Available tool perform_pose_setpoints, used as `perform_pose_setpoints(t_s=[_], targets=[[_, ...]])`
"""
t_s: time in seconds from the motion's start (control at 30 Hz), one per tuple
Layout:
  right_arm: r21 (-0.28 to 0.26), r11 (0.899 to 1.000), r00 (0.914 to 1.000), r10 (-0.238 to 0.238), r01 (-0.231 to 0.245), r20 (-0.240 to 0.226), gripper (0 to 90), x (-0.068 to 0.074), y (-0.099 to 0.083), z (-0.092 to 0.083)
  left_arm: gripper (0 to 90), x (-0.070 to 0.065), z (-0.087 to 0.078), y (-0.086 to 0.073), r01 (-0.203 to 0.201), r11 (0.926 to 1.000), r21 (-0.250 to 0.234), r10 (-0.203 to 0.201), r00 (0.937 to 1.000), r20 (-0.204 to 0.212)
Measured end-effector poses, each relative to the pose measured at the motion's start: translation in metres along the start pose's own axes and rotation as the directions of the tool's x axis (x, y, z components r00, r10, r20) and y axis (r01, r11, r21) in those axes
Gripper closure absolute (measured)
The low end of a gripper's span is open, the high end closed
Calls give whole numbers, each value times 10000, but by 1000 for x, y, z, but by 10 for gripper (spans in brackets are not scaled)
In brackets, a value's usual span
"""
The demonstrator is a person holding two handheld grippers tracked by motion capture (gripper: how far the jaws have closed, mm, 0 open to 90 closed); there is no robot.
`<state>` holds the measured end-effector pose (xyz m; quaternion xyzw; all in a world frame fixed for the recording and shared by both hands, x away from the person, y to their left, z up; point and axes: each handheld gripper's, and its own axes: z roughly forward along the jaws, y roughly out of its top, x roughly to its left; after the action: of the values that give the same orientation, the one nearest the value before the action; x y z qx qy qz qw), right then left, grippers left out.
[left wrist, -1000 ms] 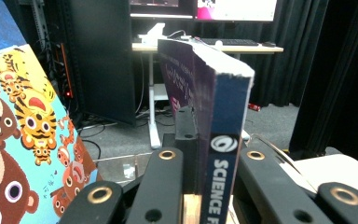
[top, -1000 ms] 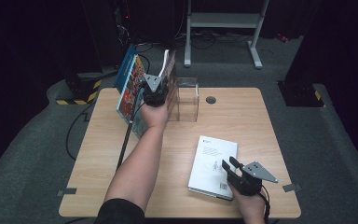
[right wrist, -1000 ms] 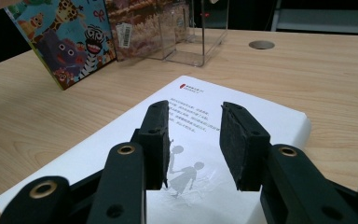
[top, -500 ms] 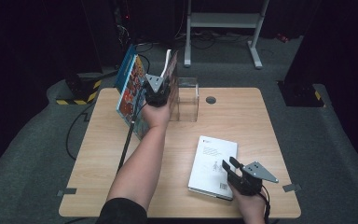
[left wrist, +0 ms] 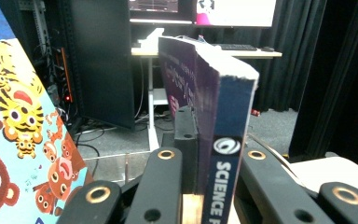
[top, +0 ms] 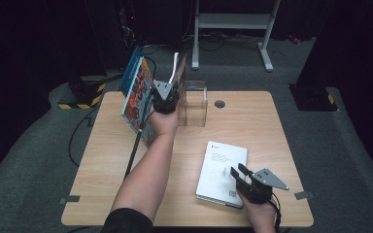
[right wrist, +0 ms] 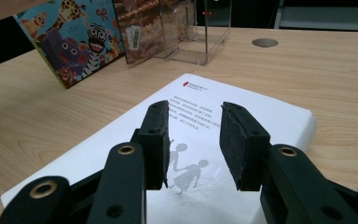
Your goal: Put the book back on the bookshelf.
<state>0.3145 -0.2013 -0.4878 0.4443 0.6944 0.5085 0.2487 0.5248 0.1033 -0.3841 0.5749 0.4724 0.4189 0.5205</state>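
Observation:
My left gripper (top: 165,95) is shut on a thick book (top: 180,77), which stands upright at the back of the table beside a clear plastic box (top: 195,103). In the left gripper view, the book's dark blue spine (left wrist: 227,116) reads "SCIENCE" and sits between the jaws of the left gripper (left wrist: 210,144). A white book (top: 221,167) lies flat at the front right. Just above the near end of the white book, my right gripper (top: 241,174) is open. In the right gripper view, the right gripper (right wrist: 194,140) has nothing between its pads over the white cover (right wrist: 200,121).
A colourful picture book (top: 136,94) leans at the table's back left, close to the held book; its animal cover (left wrist: 18,140) (right wrist: 72,35) faces outward. A cable hole (top: 219,103) lies right of the clear box (right wrist: 200,32). The wooden table (top: 262,126) is bare on its right half.

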Motion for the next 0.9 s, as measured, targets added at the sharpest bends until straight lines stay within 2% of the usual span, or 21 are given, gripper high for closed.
perform_pose_setpoints(t_s=[0.23,0.4,0.5,0.63,0.9], targets=[[12,10000,10000,-42,42,-12,625,1,0,1,760,0,1,-4,-48,9996,286,43,9998,195],[40,10000,10000,-30,30,3,626,1,-1,1,756,2,0,-5,-96,9992,400,90,9998,154],[28,10000,10000,-67,67,-16,625,2,-1,1,755,2,-1,-4,-285,9988,405,278,9995,179],[37,10000,10000,-69,69,-1,625,1,-1,1,736,6,-1,-4,-145,9990,433,134,9995,273],[81,10000,10000,-36,36,-15,625,2,-1,3,739,13,-2,0,-144,9983,559,140,9999,77]])
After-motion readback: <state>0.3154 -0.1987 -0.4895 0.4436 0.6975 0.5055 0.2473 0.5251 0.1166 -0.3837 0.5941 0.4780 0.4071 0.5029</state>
